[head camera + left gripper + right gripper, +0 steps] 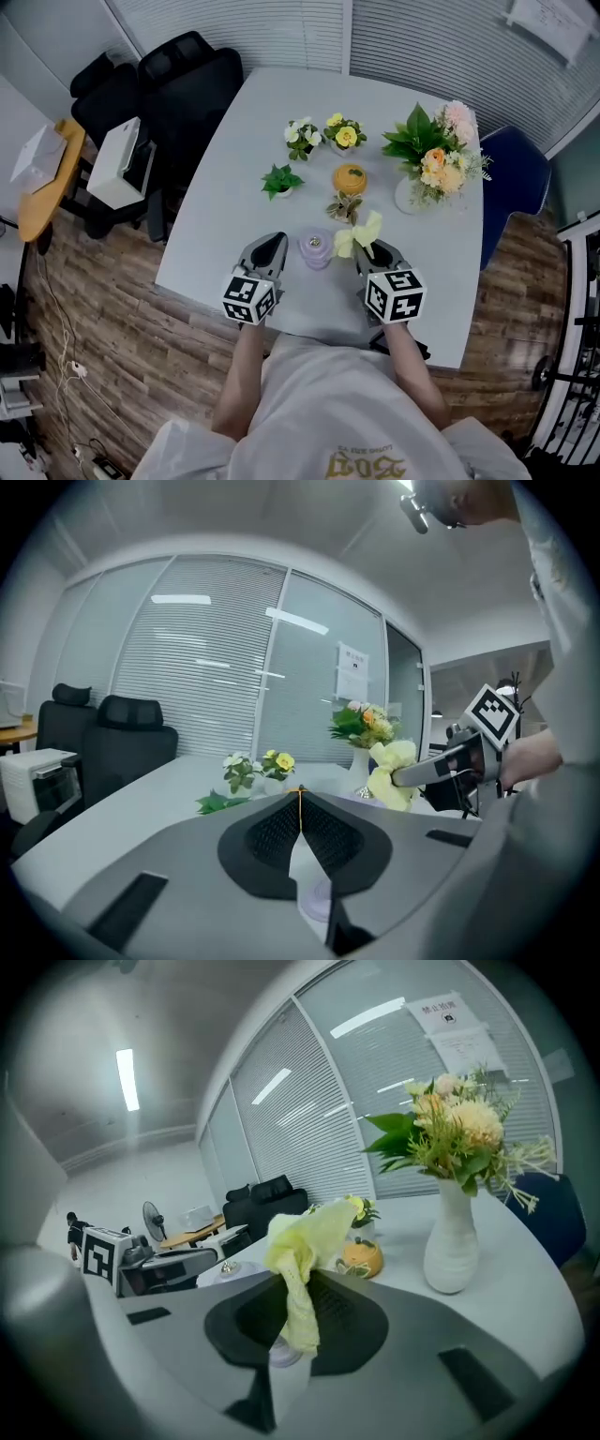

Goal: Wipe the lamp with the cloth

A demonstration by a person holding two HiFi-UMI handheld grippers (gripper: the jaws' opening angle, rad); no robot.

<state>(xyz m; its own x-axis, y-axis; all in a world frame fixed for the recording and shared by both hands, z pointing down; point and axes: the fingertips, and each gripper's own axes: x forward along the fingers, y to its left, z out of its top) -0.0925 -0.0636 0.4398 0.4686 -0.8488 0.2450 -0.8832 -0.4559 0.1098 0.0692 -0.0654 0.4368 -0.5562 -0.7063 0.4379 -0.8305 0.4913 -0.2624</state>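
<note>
The small purple lamp point(317, 249) sits near the front edge of the table point(234, 187), between the two tools. The yellow cloth point(360, 234) is pinched tight in the right tool point(373, 247), just beside the lamp. The left tool point(275, 242) is squeezed closed with nothing in it. Little flower pots point(345, 137) and a vase of flowers point(433, 167) stand nearer the far edge.

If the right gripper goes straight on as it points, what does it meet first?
Likely the orange pumpkin-shaped pot beyond its yellow cloth, though it might meet the table first; depth is unclear.
</note>
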